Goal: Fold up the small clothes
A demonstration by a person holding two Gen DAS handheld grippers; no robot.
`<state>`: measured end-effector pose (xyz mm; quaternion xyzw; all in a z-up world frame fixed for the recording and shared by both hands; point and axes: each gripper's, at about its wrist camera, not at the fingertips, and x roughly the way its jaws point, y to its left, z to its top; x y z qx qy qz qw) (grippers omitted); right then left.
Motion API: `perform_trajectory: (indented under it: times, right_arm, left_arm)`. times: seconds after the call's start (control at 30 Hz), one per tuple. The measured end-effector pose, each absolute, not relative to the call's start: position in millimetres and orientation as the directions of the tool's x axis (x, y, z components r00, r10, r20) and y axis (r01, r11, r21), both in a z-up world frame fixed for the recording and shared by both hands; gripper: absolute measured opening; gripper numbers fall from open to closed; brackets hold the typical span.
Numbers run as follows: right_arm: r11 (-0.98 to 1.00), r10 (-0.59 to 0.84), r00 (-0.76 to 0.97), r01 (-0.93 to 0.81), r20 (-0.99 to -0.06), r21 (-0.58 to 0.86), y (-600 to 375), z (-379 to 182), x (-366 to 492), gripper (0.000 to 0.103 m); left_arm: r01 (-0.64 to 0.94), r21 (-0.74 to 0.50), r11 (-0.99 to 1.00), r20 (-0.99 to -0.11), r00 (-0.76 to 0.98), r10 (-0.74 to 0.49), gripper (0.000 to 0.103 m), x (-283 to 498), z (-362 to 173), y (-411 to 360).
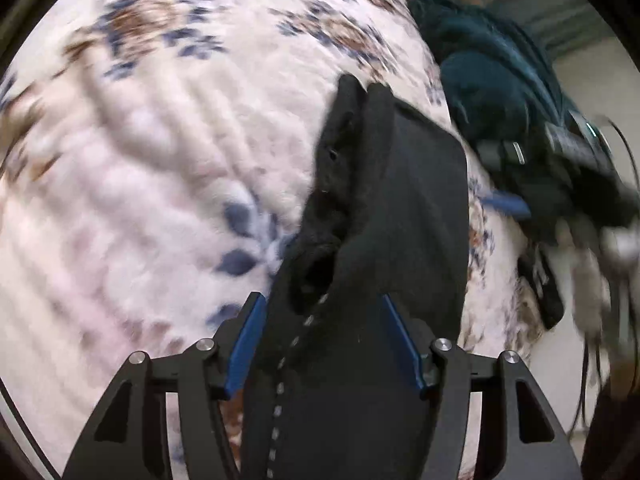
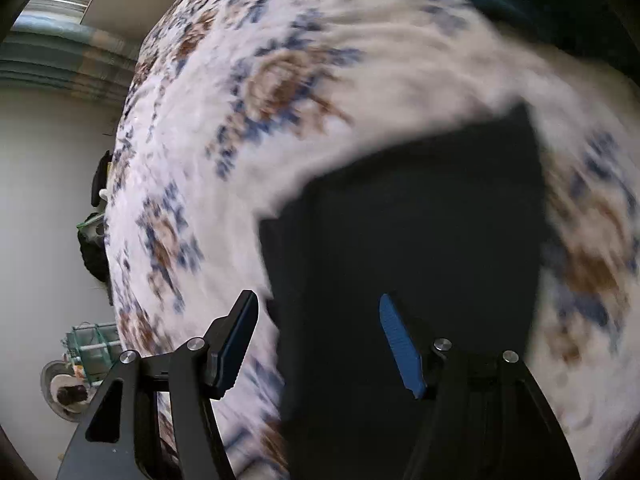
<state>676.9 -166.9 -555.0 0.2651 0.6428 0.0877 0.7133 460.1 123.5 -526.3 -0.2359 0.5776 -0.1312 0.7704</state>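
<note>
A small black garment [image 1: 384, 208] lies bunched on the floral bedspread [image 1: 140, 140], with a dashed white seam line near my left gripper [image 1: 322, 312]. That gripper's jaws stand open around the garment's near end, which lies between them. In the right wrist view the same black garment [image 2: 420, 232] lies flatter on the bedspread [image 2: 320, 80]. My right gripper [image 2: 316, 316] is open just over its near edge, the left finger over the bedspread. The right gripper [image 1: 532, 184] also shows, blurred, at the right of the left wrist view.
A dark teal garment [image 1: 480, 68] lies heaped at the bed's far right. In the right wrist view the bed's edge runs down the left, with a wall, a dark object [image 2: 96, 252], a green crate [image 2: 94, 346] and a round dish [image 2: 64, 394] on the floor.
</note>
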Motion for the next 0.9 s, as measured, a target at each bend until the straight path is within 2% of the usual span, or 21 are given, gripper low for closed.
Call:
perform_trajectory:
  times: [0.07, 0.1, 0.13, 0.17, 0.2, 0.27, 0.4, 0.43, 0.53, 0.7, 0.9]
  right_arm:
    - [0.858, 0.419, 0.151, 0.257, -0.895, 0.445, -190.4, -560.7, 628.4, 0.066]
    - [0.856, 0.412, 0.147, 0.276, -0.899, 0.437, -196.8, -565.8, 609.6, 0.066]
    - [0.845, 0.41, 0.139, 0.315, -0.901, 0.433, -208.1, -572.2, 584.8, 0.066]
    - [0.832, 0.415, 0.128, 0.346, -0.901, 0.432, -216.9, -578.6, 566.8, 0.066]
    - [0.811, 0.431, 0.113, 0.385, -0.895, 0.44, -227.2, -587.1, 542.4, 0.066]
    - [0.776, 0.445, 0.102, 0.451, -0.89, 0.44, -239.0, -601.9, 504.7, 0.066]
    - [0.721, 0.471, 0.101, 0.528, -0.876, 0.449, -249.0, -617.8, 434.1, 0.066]
    - [0.718, 0.481, 0.092, 0.529, -0.872, 0.452, -248.1, -619.0, 419.1, 0.066]
    - [0.704, 0.516, 0.06, 0.538, -0.854, 0.463, -236.7, -622.1, 370.2, 0.066]
    - [0.698, 0.548, 0.009, 0.545, -0.836, 0.464, -217.1, -618.3, 298.1, 0.066]
    - [0.699, 0.581, -0.025, 0.528, -0.814, 0.483, -192.7, -614.0, 225.3, 0.066]
  left_arm:
    - [-0.013, -0.476, 0.88, -0.847, 0.277, -0.454, 0.054, 466.7, -529.1, 103.7]
    - [0.017, -0.467, 0.884, -0.849, 0.268, -0.454, 0.04, 468.5, -531.8, 94.9]
    - [0.047, -0.434, 0.9, -0.867, 0.251, -0.431, 0.017, 469.4, -537.3, 86.7]
    - [0.073, -0.402, 0.913, -0.884, 0.229, -0.408, 0.008, 468.8, -543.8, 80.8]
    - [0.09, -0.373, 0.923, -0.893, 0.236, -0.384, 0.006, 469.6, -547.7, 80.0]
    - [0.084, -0.324, 0.943, -0.912, 0.239, -0.334, 0.006, 475.2, -554.5, 90.7]
    - [-0.012, -0.447, 0.895, -0.874, 0.218, -0.434, 0.011, 468.8, -538.2, 126.8]
    - [-0.007, -0.434, 0.901, -0.878, 0.226, -0.422, 0.021, 461.1, -528.5, 129.5]
    - [-0.011, -0.454, 0.891, -0.872, 0.212, -0.442, 0.04, 416.6, -503.7, 136.0]
    - [-0.078, -0.449, 0.89, -0.89, 0.131, -0.438, 0.041, 318.4, -492.7, 125.9]
    - [-0.206, -0.429, 0.879, -0.901, 0.027, -0.433, 0.041, 239.9, -530.1, 96.5]
